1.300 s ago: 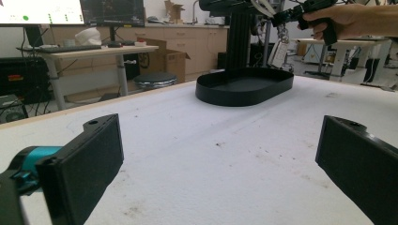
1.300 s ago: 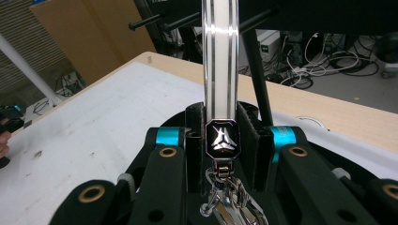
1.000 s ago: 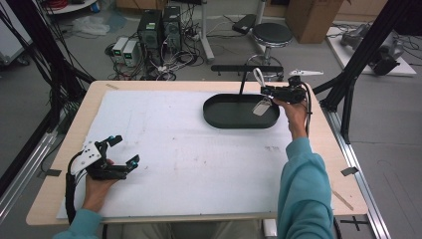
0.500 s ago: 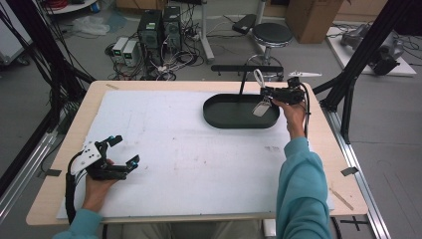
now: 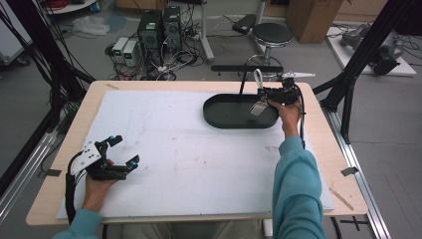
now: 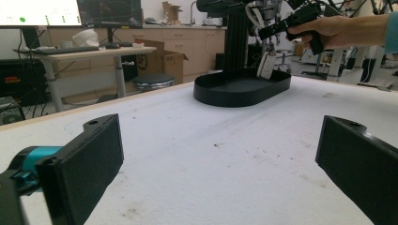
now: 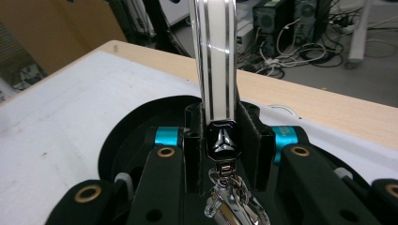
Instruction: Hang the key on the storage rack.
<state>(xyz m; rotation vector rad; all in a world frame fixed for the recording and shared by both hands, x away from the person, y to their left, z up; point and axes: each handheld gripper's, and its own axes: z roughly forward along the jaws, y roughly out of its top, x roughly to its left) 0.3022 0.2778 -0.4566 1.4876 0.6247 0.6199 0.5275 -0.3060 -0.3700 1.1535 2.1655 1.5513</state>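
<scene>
Lanyard strap (image 7: 213,56) clamped in my right gripper (image 5: 271,94), above the black tray (image 5: 219,117) at the table's (image 5: 343,199) far right.
I see the white strap pinched between closed jaws, its metal clasp (image 7: 223,140) and tag (image 5: 259,107) dangling over the tray. My left gripper (image 5: 122,152) rests open on the white mat (image 5: 189,154), near corner, holding nothing.

White strap (image 7: 213,61) with dark stripes; black tray (image 5: 219,115)

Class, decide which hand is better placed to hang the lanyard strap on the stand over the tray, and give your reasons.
Right: its tongs already clamp the lanyard strap beside the stand above the black tray. The left tongs rest open, far away.
</scene>
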